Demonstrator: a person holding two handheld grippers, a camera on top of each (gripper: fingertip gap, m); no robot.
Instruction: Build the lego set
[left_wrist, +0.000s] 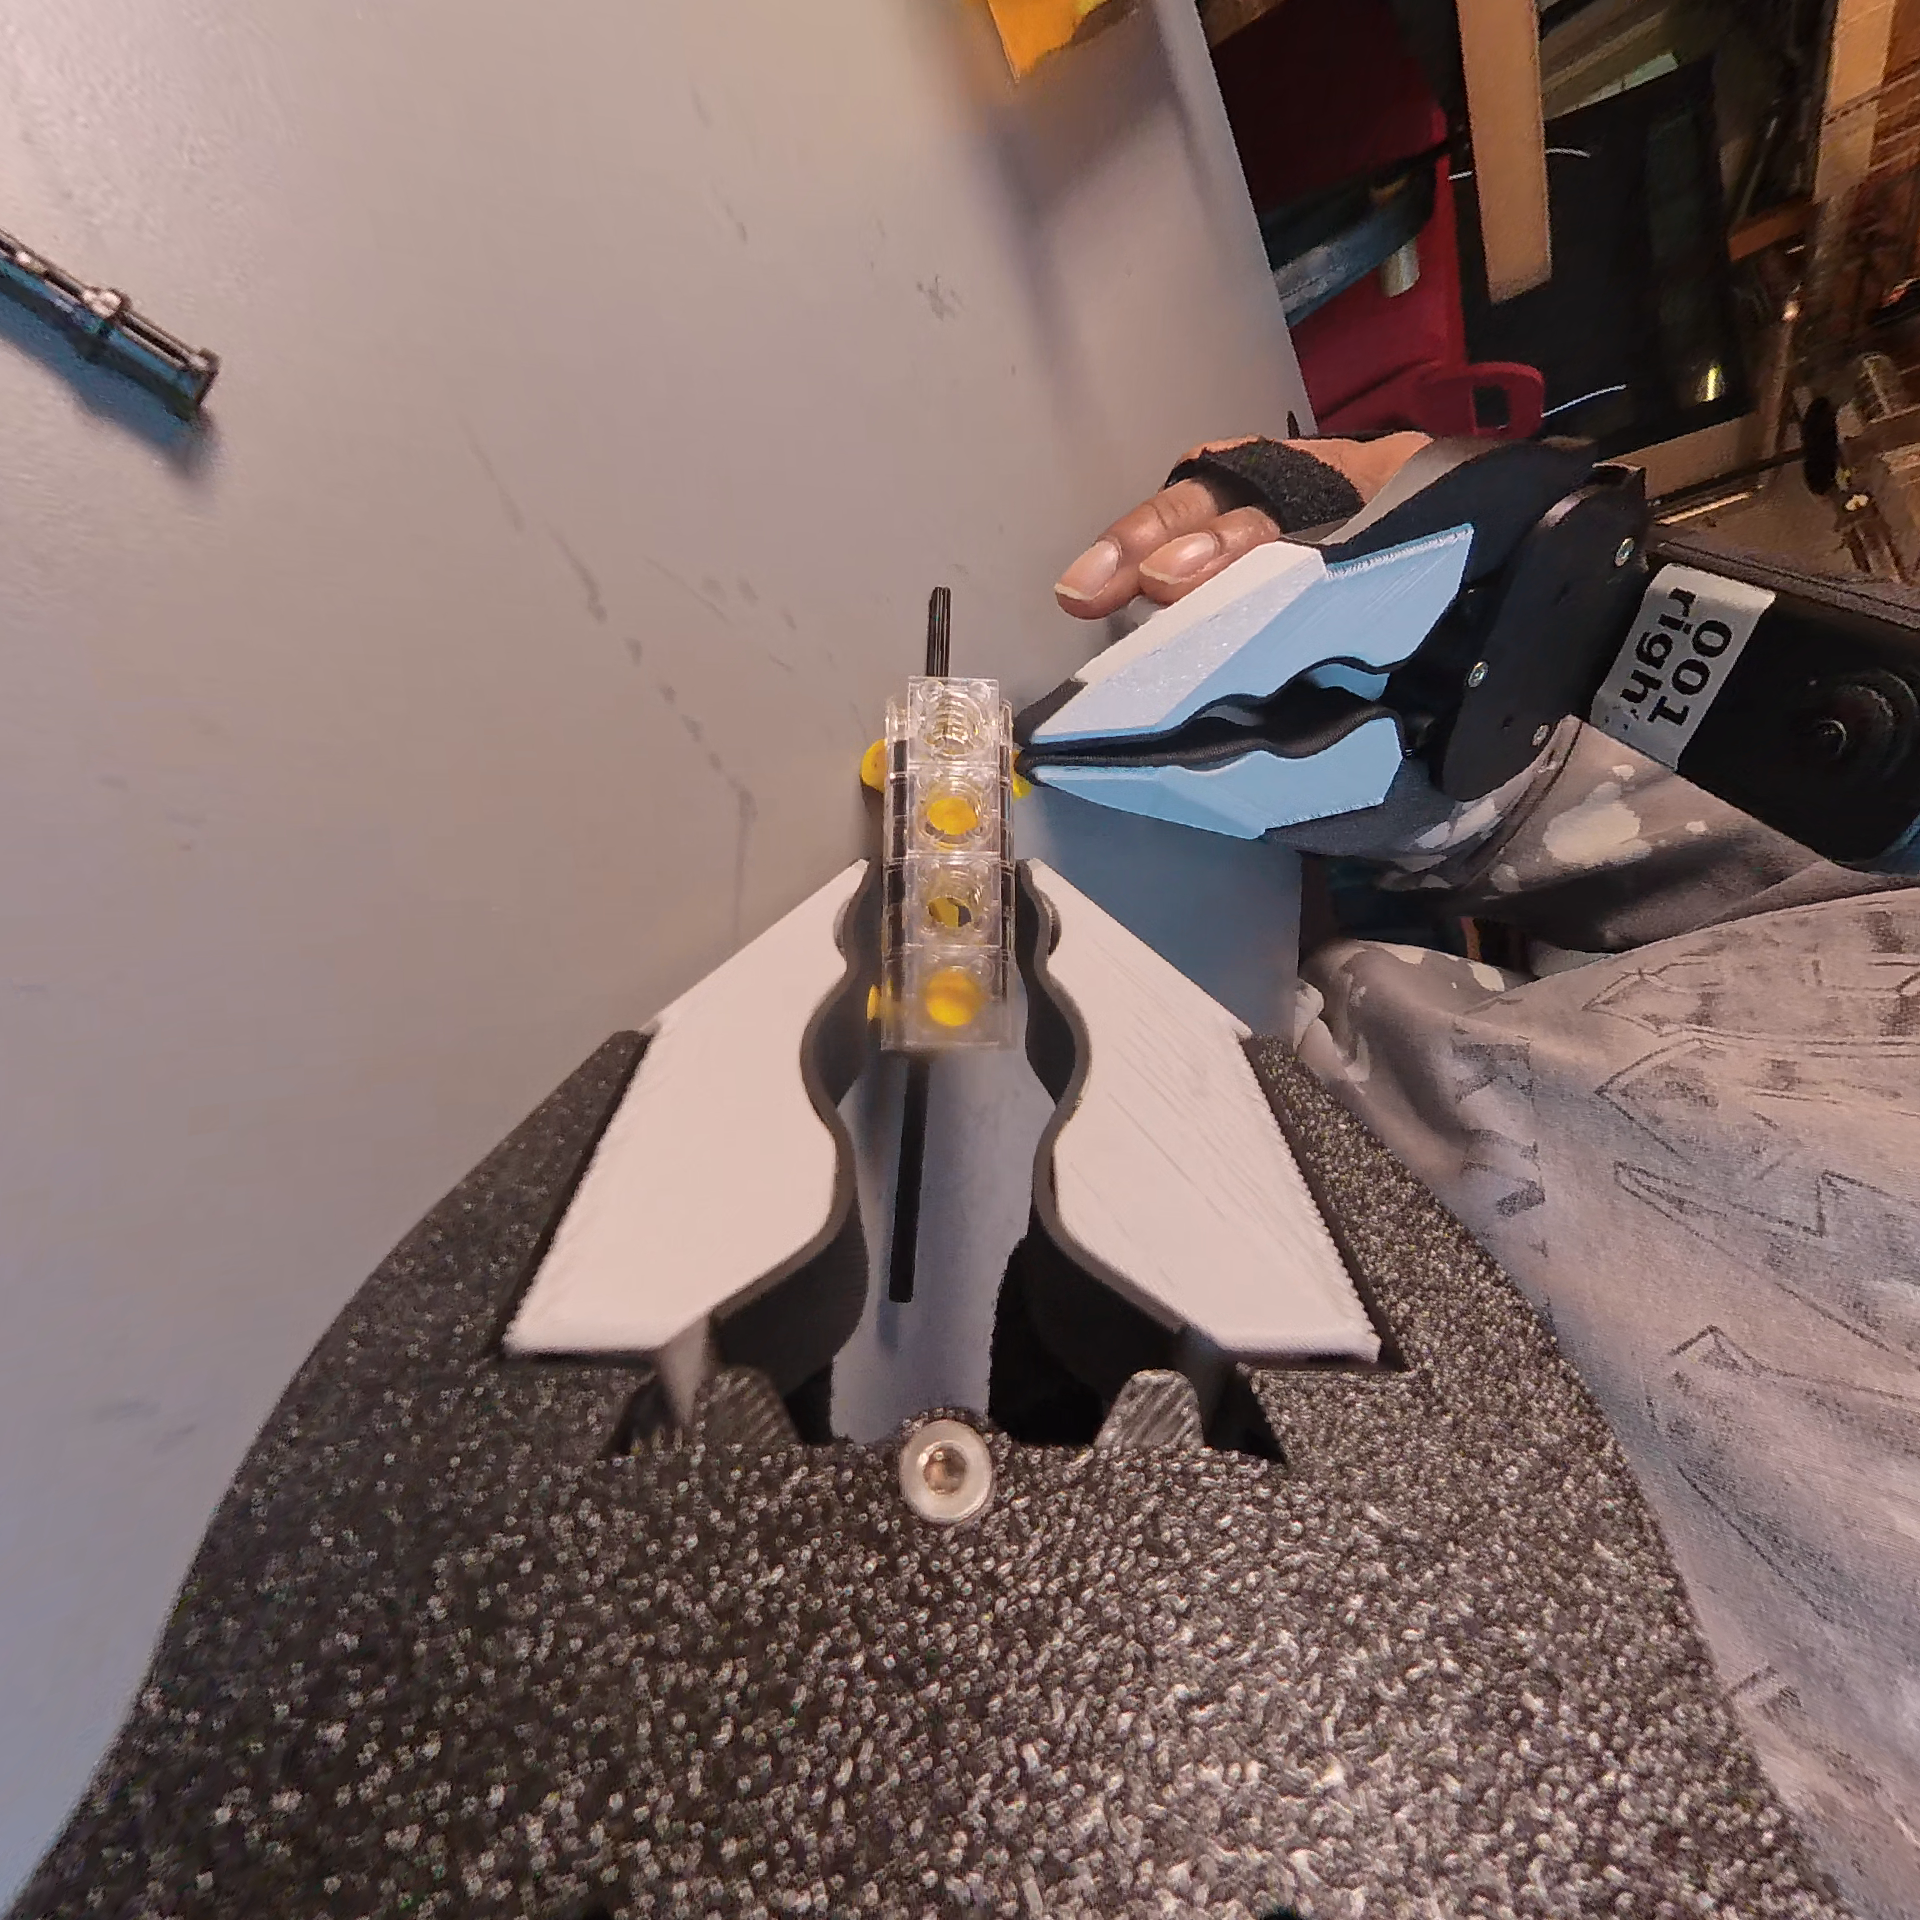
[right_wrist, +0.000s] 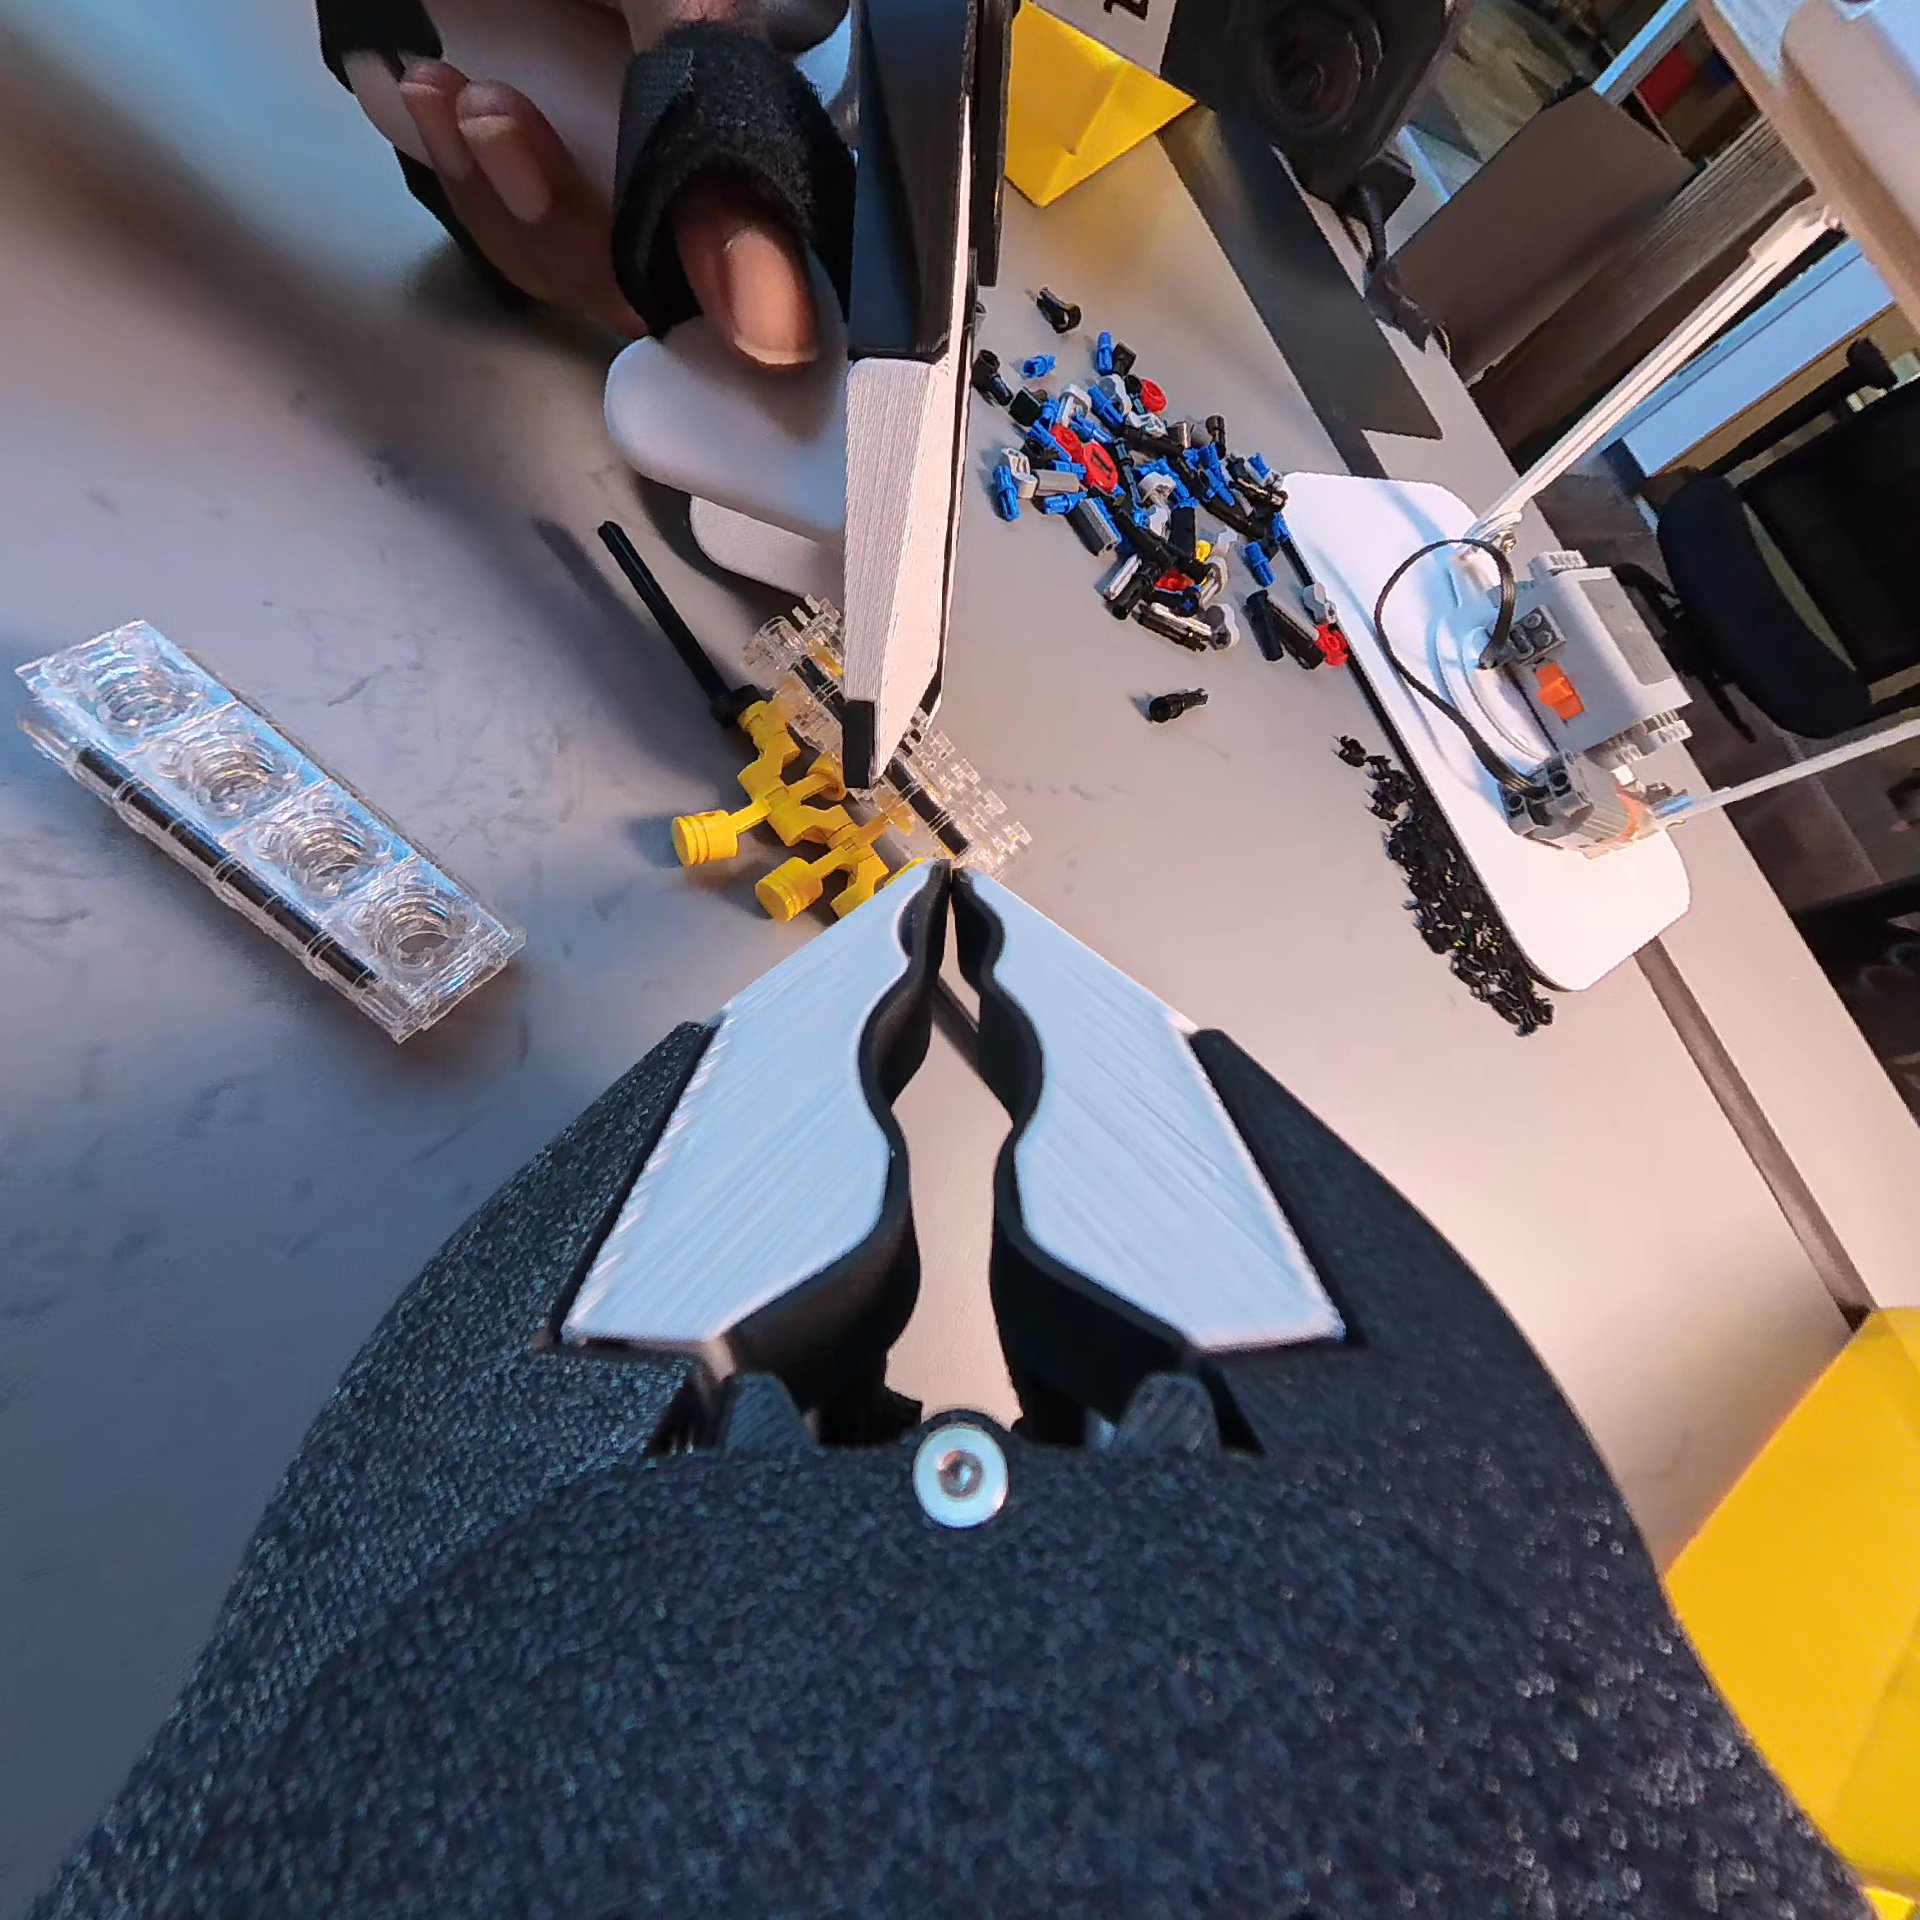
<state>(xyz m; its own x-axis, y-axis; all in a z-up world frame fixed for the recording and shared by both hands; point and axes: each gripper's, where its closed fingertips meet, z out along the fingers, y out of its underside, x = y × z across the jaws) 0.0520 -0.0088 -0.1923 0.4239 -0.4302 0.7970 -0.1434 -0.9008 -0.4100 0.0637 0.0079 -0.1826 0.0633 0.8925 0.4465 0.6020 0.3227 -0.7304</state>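
Left gripper clamps the clear cylinder block mid-frame; right gripper pinches nearly shut on 1 yellow piston.

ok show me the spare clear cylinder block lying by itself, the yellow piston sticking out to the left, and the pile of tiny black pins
spare clear cylinder block (right_wrist: 265, 826): right wrist view, on its top face.
yellow piston (right_wrist: 704, 836): right wrist view, on the piston head.
pile of black pins (right_wrist: 1455, 894): right wrist view, mid-pile.

Grey worktop w/ scuff marks; black office chair far right, shelving & cardboard boxes beyond
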